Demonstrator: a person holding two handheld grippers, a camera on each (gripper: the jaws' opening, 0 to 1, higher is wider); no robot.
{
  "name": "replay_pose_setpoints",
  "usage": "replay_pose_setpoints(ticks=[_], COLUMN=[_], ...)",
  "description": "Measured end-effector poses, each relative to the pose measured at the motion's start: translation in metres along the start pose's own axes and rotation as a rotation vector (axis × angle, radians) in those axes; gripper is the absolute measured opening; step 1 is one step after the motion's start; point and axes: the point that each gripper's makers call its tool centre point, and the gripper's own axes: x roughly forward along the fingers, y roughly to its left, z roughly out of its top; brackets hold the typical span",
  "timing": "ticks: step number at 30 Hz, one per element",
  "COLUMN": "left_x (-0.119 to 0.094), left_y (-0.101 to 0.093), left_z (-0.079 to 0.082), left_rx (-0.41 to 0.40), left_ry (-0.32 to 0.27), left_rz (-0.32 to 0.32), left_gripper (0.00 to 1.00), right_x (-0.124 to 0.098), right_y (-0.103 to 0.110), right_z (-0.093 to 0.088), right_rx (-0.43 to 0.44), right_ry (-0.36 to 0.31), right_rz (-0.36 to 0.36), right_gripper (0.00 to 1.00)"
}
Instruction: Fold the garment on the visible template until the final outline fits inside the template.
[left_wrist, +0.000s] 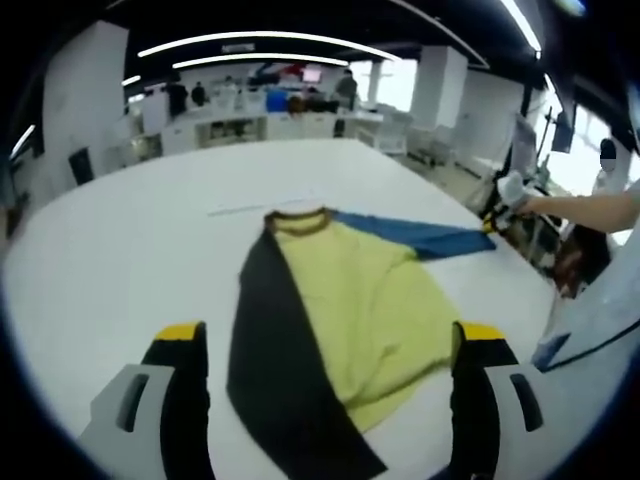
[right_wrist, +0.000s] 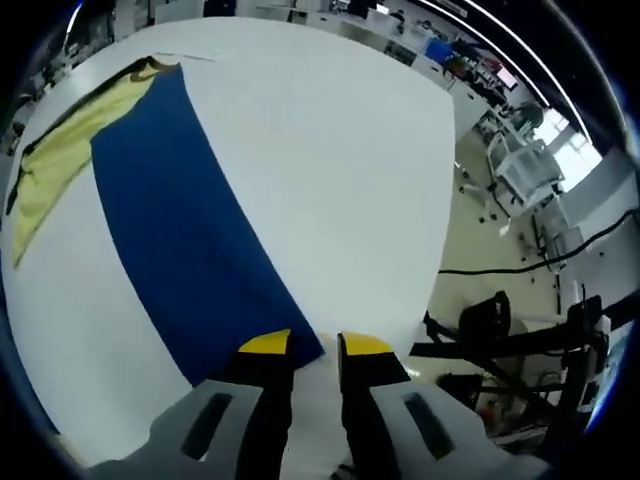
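My left gripper (left_wrist: 325, 345) hangs with its jaws spread wide and holding nothing, above the garment (left_wrist: 350, 310) lying flat on the white tabletop (left_wrist: 150, 230): yellow body, black sleeve toward me, blue sleeve (left_wrist: 420, 235) stretched away. There my right gripper (left_wrist: 497, 212) shows at that sleeve's far end. My right gripper (right_wrist: 314, 348) has its jaws nearly together at the blue sleeve's (right_wrist: 180, 220) tip; whether they pinch it I cannot tell.
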Motion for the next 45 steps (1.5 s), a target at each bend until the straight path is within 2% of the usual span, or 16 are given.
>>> replay_pose_setpoints(ticks=[7,10,16,25,36,45], left_x=[-0.001,-0.001,-0.003,-0.008,-0.009,-0.011], left_y=[-0.002,-0.004,-0.005,-0.004,-0.006,-0.009], left_z=[0.003,0.003,0.005,0.008,0.006,0.006], left_rx=[0.01,0.009,0.016,0.027,0.032,0.042], left_ry=[-0.006,-0.01,-0.017,-0.033,-0.03,-0.029], left_rz=[-0.008,-0.015,-0.017,-0.02,-0.026,-0.028], left_gripper=[0.97,0.97,0.97,0.97,0.97,0.97], right_x=[-0.012,-0.019,-0.027,-0.039,-0.058,-0.083], right_y=[0.003,0.012,0.025,0.041,0.077,0.105], right_z=[0.006,0.014,0.022,0.032,0.056,0.082], right_rx=[0.003,0.006,0.004,0.035,-0.019,-0.068], right_ry=[-0.04,-0.085,-0.136,-0.185,-0.258,-0.351], right_rz=[0.006,0.023,0.03,0.051,0.084,0.107], right_gripper=[0.3,0.37,0.45,0.6,0.73,0.83])
